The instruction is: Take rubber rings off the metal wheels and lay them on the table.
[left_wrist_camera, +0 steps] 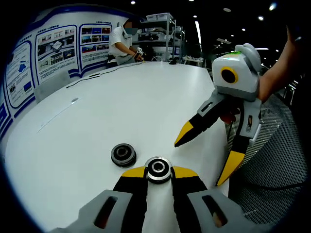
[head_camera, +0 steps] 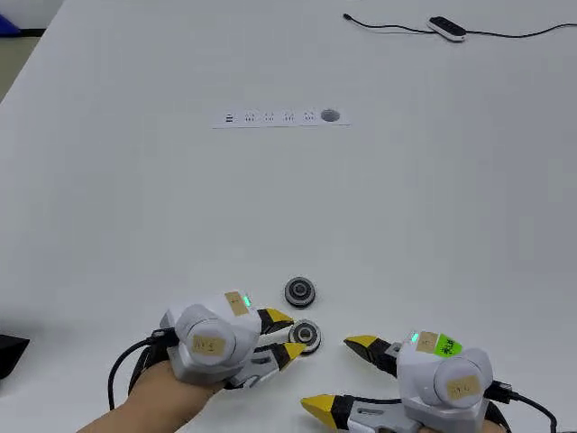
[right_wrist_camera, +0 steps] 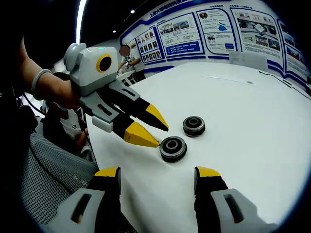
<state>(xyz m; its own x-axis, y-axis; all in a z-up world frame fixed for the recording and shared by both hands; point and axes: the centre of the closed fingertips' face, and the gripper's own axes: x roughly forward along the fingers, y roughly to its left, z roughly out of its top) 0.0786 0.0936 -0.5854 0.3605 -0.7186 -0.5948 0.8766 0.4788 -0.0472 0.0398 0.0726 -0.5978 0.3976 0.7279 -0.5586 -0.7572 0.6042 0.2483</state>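
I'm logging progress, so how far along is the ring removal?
Done: nothing yet; no loose ring lies on the table, and the near wheel and far wheel both still wear dark rings. In hand: the left gripper brackets the near wheel, grip unclear. The right gripper is open, empty. Left: both rings.

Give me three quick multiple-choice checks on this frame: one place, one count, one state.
1. Where is the nearer wheel? A at the left tool's tips; B between the right tool's jaws; C in a tray.
2. Wheels on the table? A one; B two; C four.
3. Right tool? A open, empty; B shut on a wheel; C shut on a ring.
Key: A, its tips flank it; B, a second wheel lies just beyond; A, jaws wide apart, nothing between.
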